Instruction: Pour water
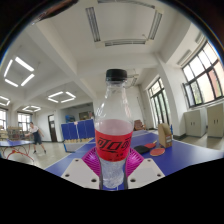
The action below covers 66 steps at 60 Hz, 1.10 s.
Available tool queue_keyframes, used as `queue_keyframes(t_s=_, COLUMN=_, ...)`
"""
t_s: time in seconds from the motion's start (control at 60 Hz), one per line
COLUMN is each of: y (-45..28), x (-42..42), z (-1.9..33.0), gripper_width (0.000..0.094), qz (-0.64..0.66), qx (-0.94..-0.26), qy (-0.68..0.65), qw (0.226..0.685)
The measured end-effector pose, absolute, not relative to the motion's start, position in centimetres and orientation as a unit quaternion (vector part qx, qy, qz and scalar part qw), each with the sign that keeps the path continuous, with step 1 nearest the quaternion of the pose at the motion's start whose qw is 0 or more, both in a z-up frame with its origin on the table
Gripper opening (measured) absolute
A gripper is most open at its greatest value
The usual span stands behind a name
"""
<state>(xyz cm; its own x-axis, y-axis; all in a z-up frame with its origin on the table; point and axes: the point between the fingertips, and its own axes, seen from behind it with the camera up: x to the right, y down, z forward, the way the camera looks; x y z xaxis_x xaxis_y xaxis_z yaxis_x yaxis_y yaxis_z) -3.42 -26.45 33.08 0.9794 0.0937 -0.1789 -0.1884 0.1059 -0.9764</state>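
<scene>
A clear plastic bottle (pixel 114 125) with a black cap and a red label stands upright between my fingers. My gripper (pixel 112 163) is shut on the bottle: both magenta pads (pixel 92 160) press on its sides below the label. The bottle is lifted, with the room seen behind it. Its lower part looks clear and watery. No cup or other vessel shows.
A blue table tennis table (pixel 150 147) lies behind the bottle with orange things on it. Another table (pixel 15 143) and a person (pixel 37 134) stand at the far left. Blue partitions (pixel 75 130), windows (pixel 205 75) and ceiling lights surround the hall.
</scene>
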Motion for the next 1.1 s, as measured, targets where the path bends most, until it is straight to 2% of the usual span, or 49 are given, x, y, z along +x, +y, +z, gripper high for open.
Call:
queue_keyframes(t_s=0.1, y=-25.4, x=0.7, z=24.1, gripper_width=0.0269, qz=0.01, qx=-0.709, qy=0.016, qw=0.705)
queue_keyframes(t_s=0.233, y=-24.6, x=3.5, z=14.2, gripper_width=0.027, qz=-0.013, qx=-0.764, qy=0.007, qw=0.645)
queue_keyframes(t_s=0.25, y=-24.5, x=3.4, z=11.6, gripper_width=0.0271, qz=-0.019, qx=-0.769, qy=0.004, qw=0.639)
queue_keyframes(t_s=0.267, y=-25.2, x=4.1, z=11.7, gripper_width=0.0269, qz=-0.021, qx=-0.772, qy=0.001, qw=0.635)
queue_keyframes(t_s=0.383, y=-24.8, x=5.3, z=6.5, gripper_width=0.0271, qz=-0.023, qx=-0.796, qy=0.0, qw=0.605)
queue_keyframes(t_s=0.4, y=-25.1, x=5.4, z=6.9, gripper_width=0.0271, qz=-0.023, qx=-0.798, qy=-0.001, qw=0.602)
queue_keyframes(t_s=0.417, y=-25.1, x=5.4, z=8.4, gripper_width=0.0267, qz=-0.022, qx=-0.781, qy=0.0, qw=0.624)
queue_keyframes(t_s=0.483, y=-26.1, x=5.3, z=7.2, gripper_width=0.0274, qz=-0.027, qx=-0.785, qy=0.002, qw=0.619)
queue_keyframes(t_s=0.517, y=-25.9, x=5.6, z=8.2, gripper_width=0.0291, qz=-0.03, qx=-0.784, qy=0.004, qw=0.62)
queue_keyframes(t_s=0.667, y=-25.4, x=5.3, z=6.9, gripper_width=0.0507, qz=-0.03, qx=-0.791, qy=0.008, qw=0.611)
queue_keyframes(t_s=0.683, y=-26.6, x=5.2, z=8.5, gripper_width=0.0539, qz=-0.029, qx=-0.796, qy=0.01, qw=0.604)
queue_keyframes(t_s=0.7, y=-26.6, x=5.1, z=7.8, gripper_width=0.06, qz=-0.029, qx=-0.799, qy=0.011, qw=0.6)
queue_keyframes(t_s=0.75, y=-27.1, x=5.4, z=7.4, gripper_width=0.0856, qz=-0.029, qx=-0.81, qy=0.016, qw=0.586)
queue_keyframes(t_s=0.817, y=-27.9, x=5.7, z=7.3, gripper_width=0.0814, qz=-0.035, qx=-0.819, qy=0.023, qw=0.572)
queue_keyframes(t_s=0.883, y=-30.6, x=4.9, z=9.6, gripper_width=0.0859, qz=-0.042, qx=-0.825, qy=0.024, qw=0.564)
queue_keyframes(t_s=1.1, y=-41.5, x=1.6, z=15.3, gripper_width=0.0847, qz=-0.061, qx=-0.839, qy=0.028, qw=0.539)
